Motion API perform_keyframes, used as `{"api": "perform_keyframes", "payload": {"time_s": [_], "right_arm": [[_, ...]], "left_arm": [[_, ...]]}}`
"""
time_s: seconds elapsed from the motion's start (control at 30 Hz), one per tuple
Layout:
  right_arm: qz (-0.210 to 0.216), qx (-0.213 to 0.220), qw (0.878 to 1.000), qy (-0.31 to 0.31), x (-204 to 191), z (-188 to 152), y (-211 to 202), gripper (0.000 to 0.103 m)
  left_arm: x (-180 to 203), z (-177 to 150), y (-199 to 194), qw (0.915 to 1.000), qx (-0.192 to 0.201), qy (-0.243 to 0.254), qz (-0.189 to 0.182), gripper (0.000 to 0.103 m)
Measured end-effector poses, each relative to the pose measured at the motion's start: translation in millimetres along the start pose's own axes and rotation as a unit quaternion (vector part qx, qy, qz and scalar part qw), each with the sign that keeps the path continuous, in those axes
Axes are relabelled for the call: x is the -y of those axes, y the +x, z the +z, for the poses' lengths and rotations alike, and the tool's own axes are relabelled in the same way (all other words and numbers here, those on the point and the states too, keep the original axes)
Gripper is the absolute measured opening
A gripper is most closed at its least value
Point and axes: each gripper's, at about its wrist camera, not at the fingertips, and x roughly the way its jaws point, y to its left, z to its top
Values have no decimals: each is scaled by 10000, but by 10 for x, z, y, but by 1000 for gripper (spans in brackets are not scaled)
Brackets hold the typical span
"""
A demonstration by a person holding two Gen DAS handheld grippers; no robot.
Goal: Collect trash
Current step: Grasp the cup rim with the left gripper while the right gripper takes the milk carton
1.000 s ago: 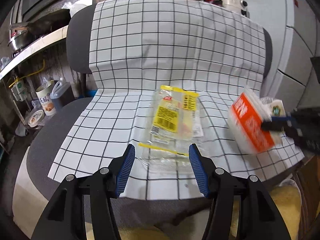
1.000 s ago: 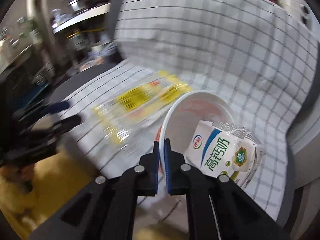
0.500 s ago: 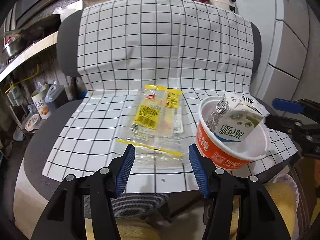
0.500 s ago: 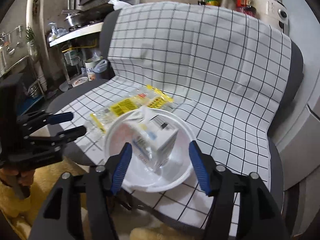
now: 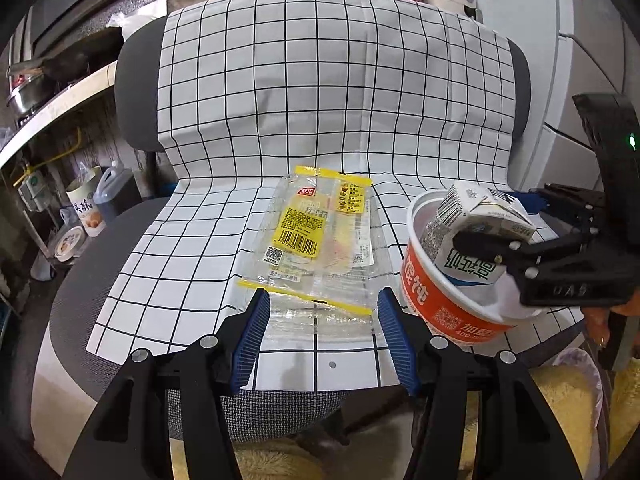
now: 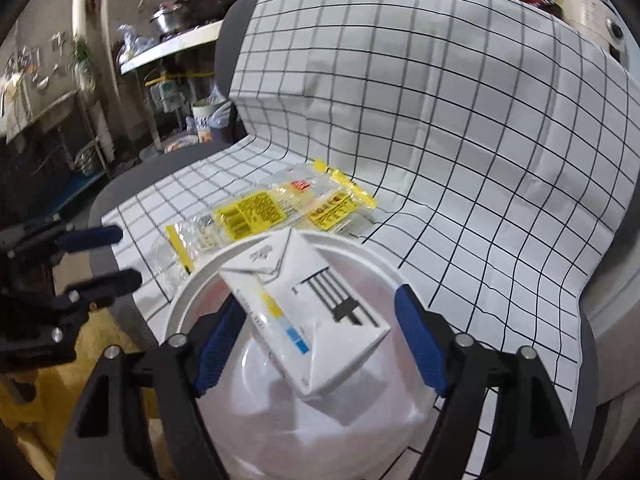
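Observation:
A clear and yellow plastic wrapper (image 5: 316, 248) lies flat on the checked cloth (image 5: 320, 100) over a chair seat; it also shows in the right wrist view (image 6: 264, 212). My left gripper (image 5: 322, 328) is open, its fingers either side of the wrapper's near edge. An orange and white paper bowl (image 5: 444, 292) stands to the right with a white milk carton (image 5: 476, 236) inside. My right gripper (image 6: 320, 336) is open above the bowl (image 6: 280, 420), its fingers either side of the carton (image 6: 308, 312).
The grey chair (image 5: 84, 280) shows around the cloth. Shelves with pots, jars and a jug (image 5: 116, 196) stand at the left. A white cabinet (image 5: 580, 52) stands at the right. A yellow fluffy mat (image 5: 560, 412) lies below the seat's front edge.
The right gripper let go of the bowl's rim, set it upright on the seat, and now hovers open over the carton. The left gripper has stayed open at the wrapper.

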Motion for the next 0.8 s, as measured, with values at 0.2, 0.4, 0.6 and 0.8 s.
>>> {"api": "perform_keyframes", "payload": {"time_s": [0.2, 0.4, 0.6, 0.8], "right_arm": [[-202, 433, 9989, 19, -47, -93, -292, 42], [-716, 1639, 9829, 437, 1, -103, -951, 40], [-1675, 2089, 9599, 830, 68, -317, -1504, 40], [-2308, 1891, 9486, 1051, 205, -672, -1671, 40]], "left_arm": [[53, 6, -58, 10000, 32, 38, 7, 57], [185, 49, -155, 9998, 131, 96, -109, 57], [359, 185, -124, 9995, 187, 113, -218, 56], [558, 366, 124, 9991, 60, 79, -404, 38]]}}
